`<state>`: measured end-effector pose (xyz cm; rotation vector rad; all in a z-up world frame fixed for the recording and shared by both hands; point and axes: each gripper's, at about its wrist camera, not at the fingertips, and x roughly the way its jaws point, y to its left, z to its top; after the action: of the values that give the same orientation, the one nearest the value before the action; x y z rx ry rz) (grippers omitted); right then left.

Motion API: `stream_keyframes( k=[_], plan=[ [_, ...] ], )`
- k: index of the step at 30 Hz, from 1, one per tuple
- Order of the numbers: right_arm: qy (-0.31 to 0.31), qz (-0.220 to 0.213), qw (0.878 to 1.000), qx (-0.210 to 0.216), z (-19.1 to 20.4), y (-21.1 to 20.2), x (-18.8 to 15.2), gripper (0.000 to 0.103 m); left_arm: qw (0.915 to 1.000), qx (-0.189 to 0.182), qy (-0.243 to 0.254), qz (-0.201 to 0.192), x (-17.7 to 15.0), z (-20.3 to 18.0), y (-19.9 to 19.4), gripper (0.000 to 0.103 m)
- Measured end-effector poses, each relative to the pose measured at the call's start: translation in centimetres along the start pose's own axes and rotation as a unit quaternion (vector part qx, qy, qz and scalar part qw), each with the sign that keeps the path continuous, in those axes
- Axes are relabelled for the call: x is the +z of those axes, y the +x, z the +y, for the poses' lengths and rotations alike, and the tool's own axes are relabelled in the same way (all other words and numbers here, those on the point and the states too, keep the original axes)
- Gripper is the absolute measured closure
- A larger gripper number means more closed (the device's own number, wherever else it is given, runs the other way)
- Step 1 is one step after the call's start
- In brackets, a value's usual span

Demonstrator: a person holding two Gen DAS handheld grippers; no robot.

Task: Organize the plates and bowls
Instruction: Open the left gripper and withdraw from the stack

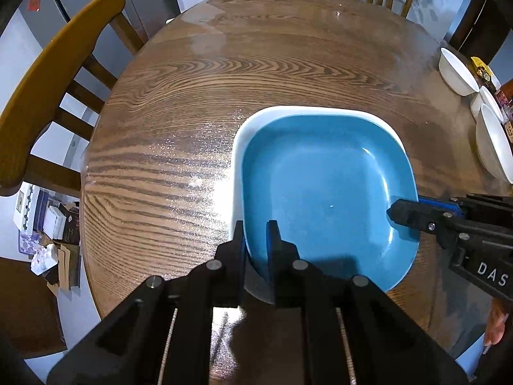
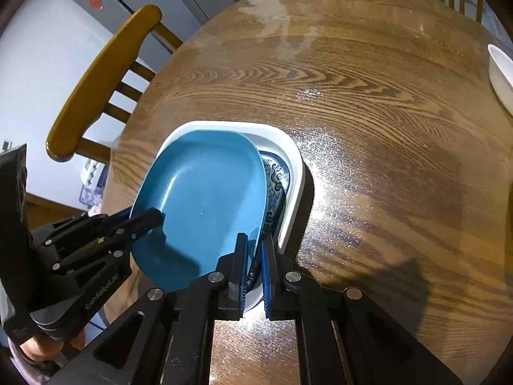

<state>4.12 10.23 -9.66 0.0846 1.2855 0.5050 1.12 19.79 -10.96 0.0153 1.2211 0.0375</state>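
Round wooden table (image 1: 192, 102): both grippers pinch the blue plate's (image 1: 320, 186) rim; white bowls (image 1: 490, 141) stand nearby.

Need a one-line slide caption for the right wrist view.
Both grippers hold the blue plate by opposite rims, tilted over a patterned plate in a white dish.

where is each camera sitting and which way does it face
Left wrist: on the left gripper, looking steeply down along its fingers at the plate on the table; the right gripper and a hand show at right.
Right wrist: on the right gripper, looking steeply down at the same plate from its right rim; the left gripper and the other hand show at left.
Shared: plate, white tray, table, a chair, both grippers.
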Motion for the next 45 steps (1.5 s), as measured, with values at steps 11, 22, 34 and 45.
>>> stream_keyframes(
  k=[11,22,34,45],
  plan=[
    [-0.029,-0.033,0.998,-0.042,1.0,-1.5,0.0,0.066,0.9996,0.013,-0.014,-0.019,0.0,1.0,-1.3,0.071],
    [0.006,-0.06,0.998,0.002,-1.5,-4.4,-1.5,0.063,0.9978,-0.004,-0.048,-0.047,-0.9,1.6,-4.1,0.042],
    [0.055,-0.084,0.995,0.019,-5.2,-7.1,-4.2,0.062,0.9967,-0.026,-0.03,-0.071,-1.8,-2.3,-5.8,0.025],
    [0.061,-0.095,0.993,0.016,-7.4,-8.9,-5.8,0.062,0.9975,-0.023,-0.004,-0.067,-3.0,-5.9,-6.3,0.024]
  ],
)
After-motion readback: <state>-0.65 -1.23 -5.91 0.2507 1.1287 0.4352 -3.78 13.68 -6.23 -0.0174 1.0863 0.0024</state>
